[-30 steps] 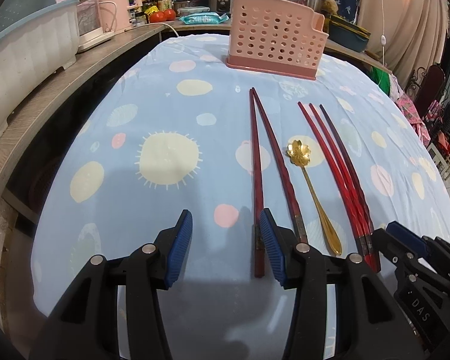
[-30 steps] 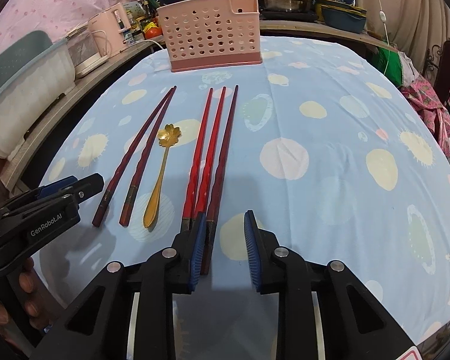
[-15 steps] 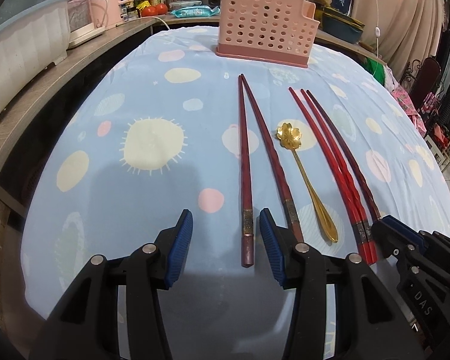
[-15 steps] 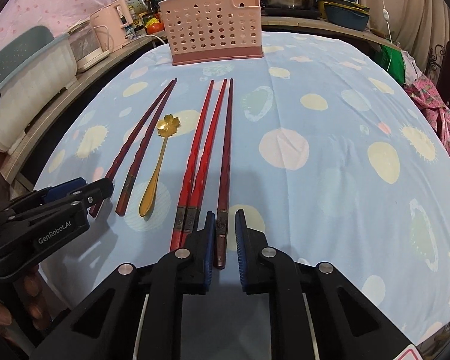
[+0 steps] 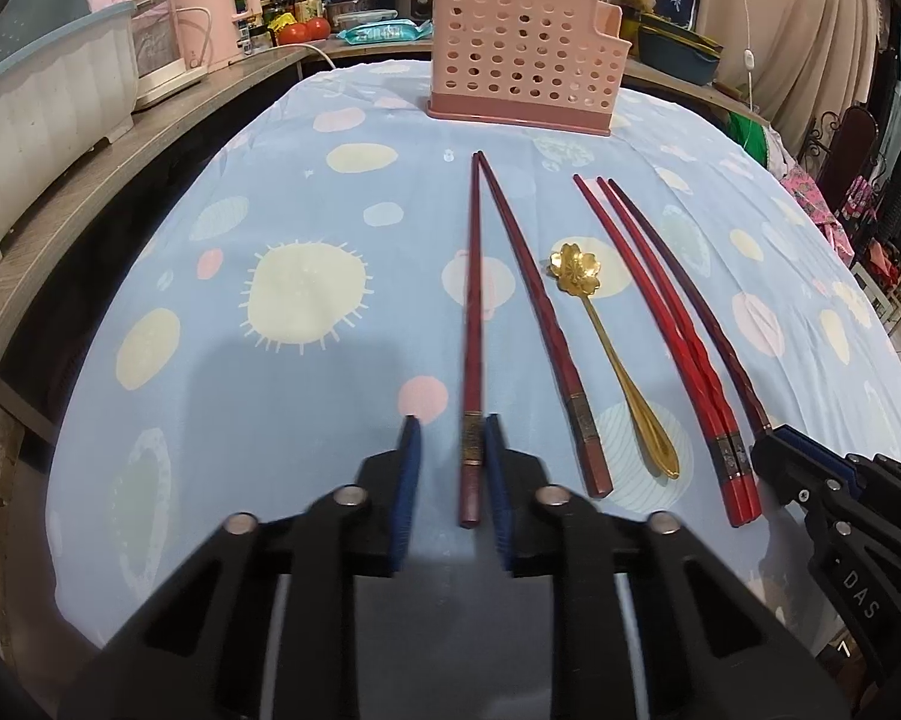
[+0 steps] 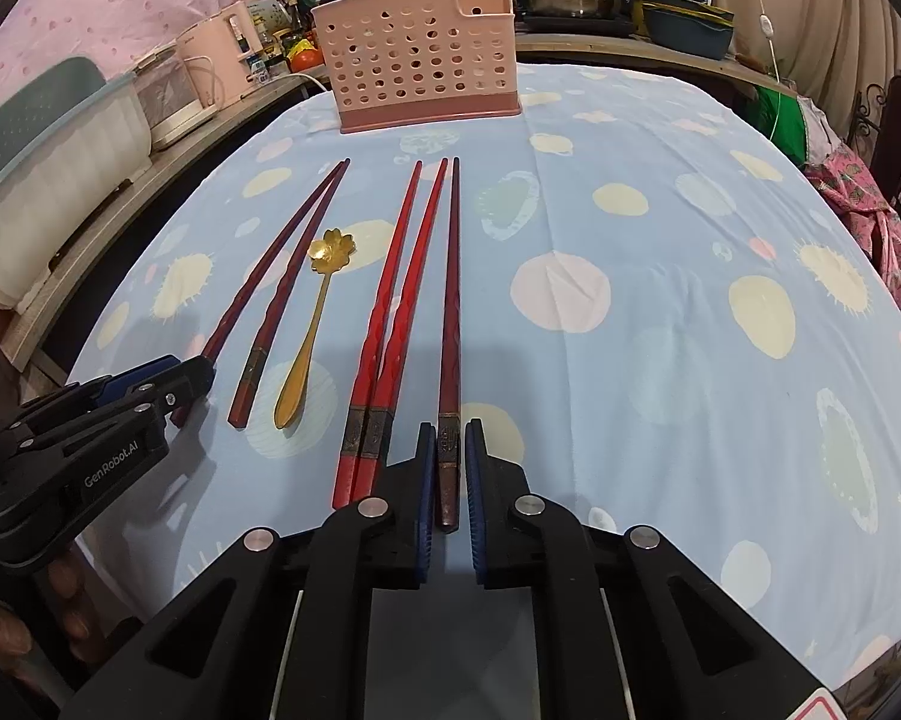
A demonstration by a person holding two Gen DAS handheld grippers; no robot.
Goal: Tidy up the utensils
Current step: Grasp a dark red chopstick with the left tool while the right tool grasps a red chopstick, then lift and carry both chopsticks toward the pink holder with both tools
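Note:
Several chopsticks and a gold flower spoon (image 5: 606,348) lie side by side on the blue spotted tablecloth. A pink perforated utensil basket (image 5: 519,48) stands at the far end; it also shows in the right wrist view (image 6: 420,60). My left gripper (image 5: 450,462) is half closed around the handle end of the leftmost dark red chopstick (image 5: 473,312), with a gap still on the left side. My right gripper (image 6: 450,456) is nearly shut around the handle end of the rightmost dark chopstick (image 6: 452,288), which lies on the cloth. Two bright red chopsticks (image 6: 396,312) lie just left of it.
A wooden counter (image 5: 90,180) runs along the left with a white dish rack (image 5: 36,96) and a pink appliance (image 5: 210,30). Pots and bowls stand behind the basket. The table edge drops off on the right near clothes and chairs (image 6: 870,192).
My left gripper has shifted right and narrowed around the leftmost chopstick. My right gripper closed around the rightmost chopstick half a second ago and has kept that stance.

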